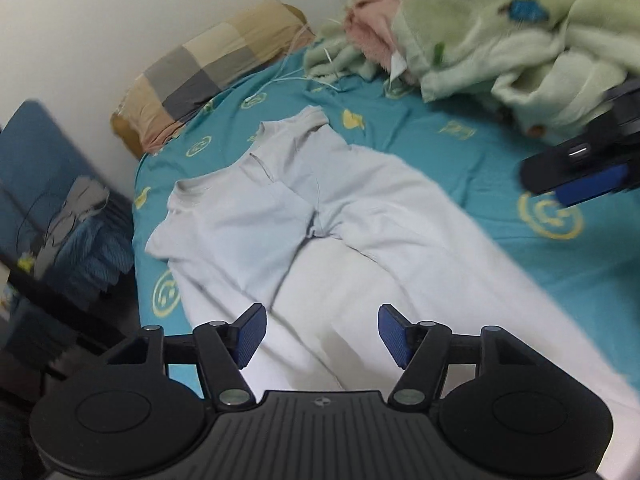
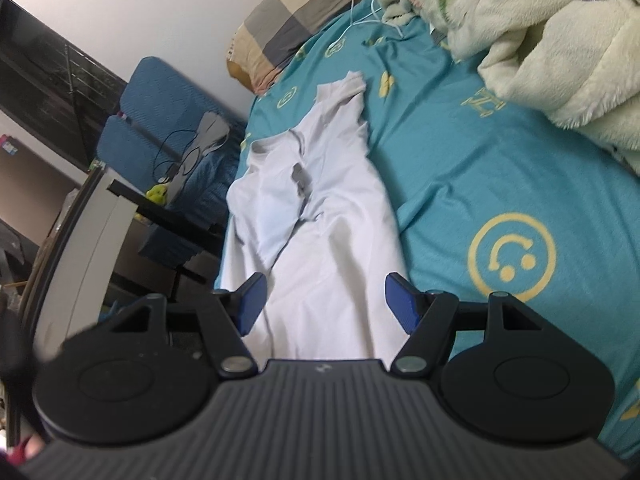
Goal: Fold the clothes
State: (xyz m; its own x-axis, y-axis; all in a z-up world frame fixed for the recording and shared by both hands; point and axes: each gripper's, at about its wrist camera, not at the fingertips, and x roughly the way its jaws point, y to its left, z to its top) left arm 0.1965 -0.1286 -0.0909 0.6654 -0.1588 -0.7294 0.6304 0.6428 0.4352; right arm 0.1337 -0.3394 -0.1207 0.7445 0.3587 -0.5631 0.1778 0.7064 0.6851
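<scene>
While the pale T-shirt point(image 1: 256, 208) lay partly folded on the teal bedsheet point(image 1: 460, 152), L gripper point(image 1: 320, 338) hung over its lower part, angled down, jaws apart w/ nothing betw. them. R gripper point(image 2: 324, 304) likewise open & empty above shirt's hem. Fleece blankets point(image 1: 500, 40) heaped nr pillow point(image 1: 208, 68).

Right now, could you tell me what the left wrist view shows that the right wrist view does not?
Only the left wrist view shows the right gripper hanging at its right edge over the teal sheet, and the pink fleece beside the green blanket.

Only the right wrist view shows the dark shelf by the wall and the white panel beside the bed.

Both show the pale shirt lying partly folded on the sheet, the checked pillow, the blue chair, and open jaws with nothing between them.
</scene>
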